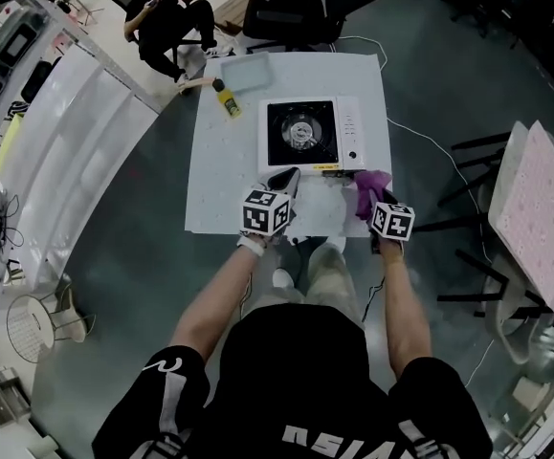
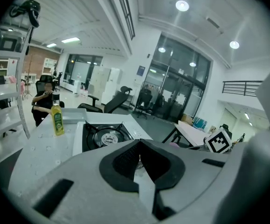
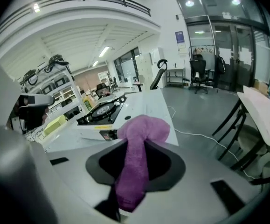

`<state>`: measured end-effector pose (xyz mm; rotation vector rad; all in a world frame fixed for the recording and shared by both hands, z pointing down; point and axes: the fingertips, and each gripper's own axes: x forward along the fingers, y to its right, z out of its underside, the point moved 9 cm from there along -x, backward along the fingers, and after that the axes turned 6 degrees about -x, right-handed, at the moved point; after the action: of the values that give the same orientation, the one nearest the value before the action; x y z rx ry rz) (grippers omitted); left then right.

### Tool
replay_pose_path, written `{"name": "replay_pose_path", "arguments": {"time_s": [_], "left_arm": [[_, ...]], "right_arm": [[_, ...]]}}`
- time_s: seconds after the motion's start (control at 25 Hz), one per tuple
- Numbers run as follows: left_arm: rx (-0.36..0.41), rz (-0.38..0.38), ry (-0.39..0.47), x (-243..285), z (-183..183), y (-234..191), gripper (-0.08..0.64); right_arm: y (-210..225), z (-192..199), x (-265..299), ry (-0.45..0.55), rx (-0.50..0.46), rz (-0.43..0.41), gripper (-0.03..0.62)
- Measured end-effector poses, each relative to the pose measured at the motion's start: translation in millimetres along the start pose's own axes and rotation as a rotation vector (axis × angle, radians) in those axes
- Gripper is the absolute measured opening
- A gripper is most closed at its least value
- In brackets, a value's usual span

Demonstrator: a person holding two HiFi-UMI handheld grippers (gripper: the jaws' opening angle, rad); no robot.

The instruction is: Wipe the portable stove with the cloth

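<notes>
The portable stove [image 1: 300, 132] is white with a black burner top and sits at the far right of the white table [image 1: 224, 180]. It also shows in the left gripper view as the stove [image 2: 104, 136] and in the right gripper view as the stove [image 3: 100, 110]. A purple cloth [image 1: 370, 185] hangs off the table's front right corner, held by my right gripper [image 1: 373, 201]. In the right gripper view the cloth [image 3: 139, 143] runs between the jaws, bunched beyond their tips. My left gripper [image 1: 284, 182] is shut and holds nothing, its tips [image 2: 139, 146] just short of the stove's front edge.
A yellow oil bottle [image 1: 226, 97] and a pale tray [image 1: 248, 73] stand at the table's far side. A crumpled white sheet [image 1: 315, 208] lies at the front edge. A seated person [image 1: 166, 17] and office chairs [image 1: 296, 8] are beyond. Another table [image 1: 540, 208] is right, shelving [image 1: 85, 113] left.
</notes>
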<state>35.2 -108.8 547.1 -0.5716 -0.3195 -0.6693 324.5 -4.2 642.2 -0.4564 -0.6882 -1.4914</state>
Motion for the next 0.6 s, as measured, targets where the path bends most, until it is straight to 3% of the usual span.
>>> {"name": "replay_pose_path", "arguments": {"time_s": [0.32, 0.6], "left_arm": [[0.037, 0.025, 0.073, -25, -32, 12, 0.009], [0.066, 0.039, 0.125, -50, -52, 17, 0.009]], "right_arm": [[-24, -69, -43, 0.169, -0.080, 0.013, 0.106], [-47, -103, -78, 0.269, -0.125, 0.022, 0.106]]}}
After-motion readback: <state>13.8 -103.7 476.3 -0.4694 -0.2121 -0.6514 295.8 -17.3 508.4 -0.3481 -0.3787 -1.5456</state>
